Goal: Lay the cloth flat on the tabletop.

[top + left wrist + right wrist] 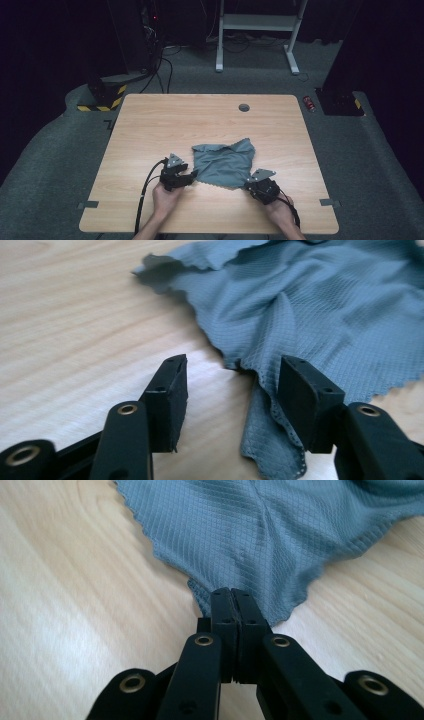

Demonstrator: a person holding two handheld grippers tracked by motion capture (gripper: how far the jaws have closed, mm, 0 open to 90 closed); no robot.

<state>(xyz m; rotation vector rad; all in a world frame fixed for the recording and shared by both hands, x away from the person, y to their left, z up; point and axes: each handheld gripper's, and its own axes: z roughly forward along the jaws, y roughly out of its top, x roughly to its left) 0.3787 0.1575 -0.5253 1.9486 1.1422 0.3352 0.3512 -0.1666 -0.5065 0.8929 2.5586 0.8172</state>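
A grey-blue cloth [224,162] with a zigzag edge lies crumpled on the wooden table [150,125], near the front middle. My left gripper [190,177] is at the cloth's near-left corner with its jaws open. In the left gripper view that corner of the cloth [270,440] hangs folded between the jaws of the left gripper [232,385], close to the right one. My right gripper [248,183] is at the near-right corner. In the right gripper view the right gripper [232,595] is shut on the cloth [260,535], pinching its corner.
A round cable hole [244,107] sits near the table's far edge. Bare wood lies left and right of the cloth. Beyond the table are a white desk frame [257,30], a black stand with yellow-black stripes [102,95] and a red can [309,103] on grey carpet.
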